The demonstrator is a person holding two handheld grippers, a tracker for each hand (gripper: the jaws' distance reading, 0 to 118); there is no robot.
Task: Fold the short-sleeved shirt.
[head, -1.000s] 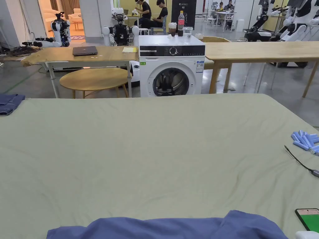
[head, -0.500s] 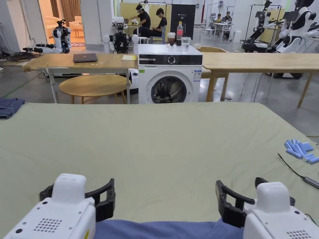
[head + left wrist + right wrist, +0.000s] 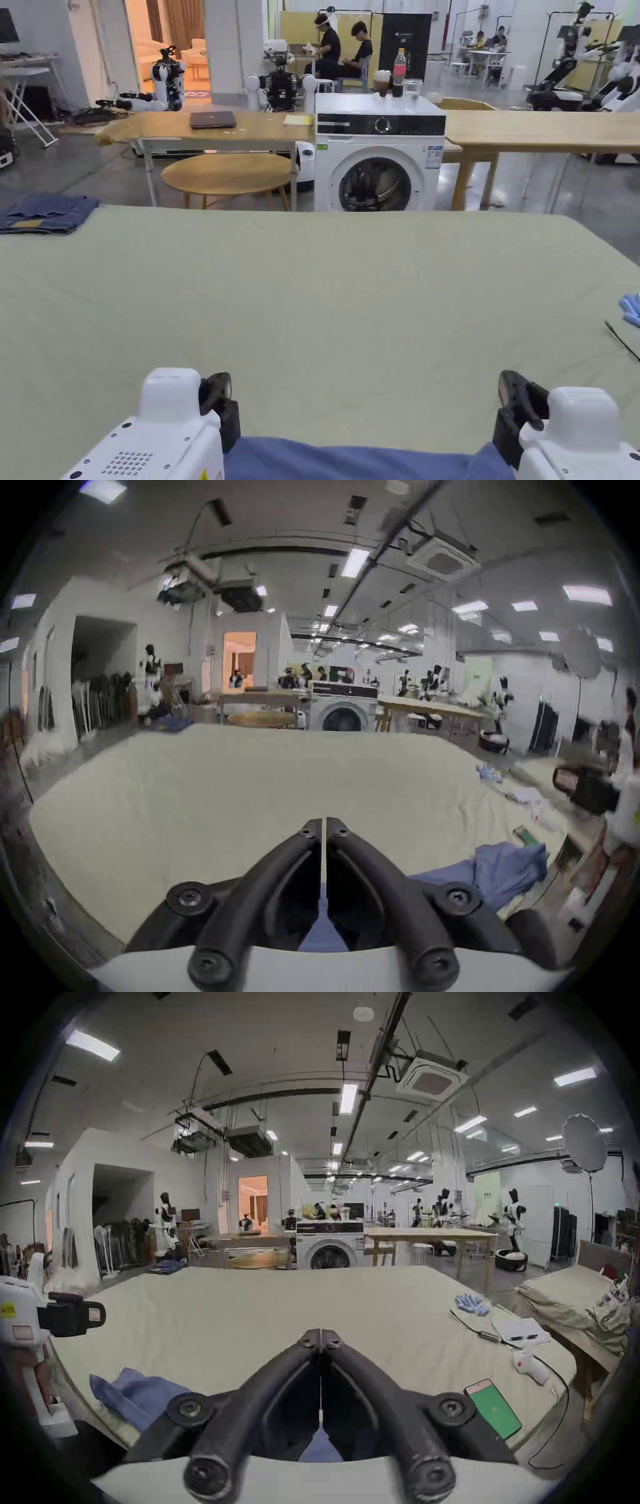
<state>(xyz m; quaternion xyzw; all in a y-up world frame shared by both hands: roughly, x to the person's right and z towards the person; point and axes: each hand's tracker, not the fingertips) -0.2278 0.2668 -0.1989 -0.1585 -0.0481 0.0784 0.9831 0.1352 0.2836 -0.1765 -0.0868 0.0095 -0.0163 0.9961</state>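
Count, head view: 2 grippers, left gripper point(image 3: 215, 400) and right gripper point(image 3: 515, 400). 1 blue shirt point(image 3: 350, 459). 1 washing machine point(image 3: 378, 153). 1 round wooden table point(image 3: 228, 173). 1 closed laptop point(image 3: 212, 119). 1 bottle point(image 3: 399, 64). 2 people seated behind. Right gripper view: 1 phone point(image 3: 493, 1407).

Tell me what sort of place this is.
Probably a robotics lab or test hall: humanoid robots stand about, a washing machine sits on the open floor, and long wooden worktables line it.
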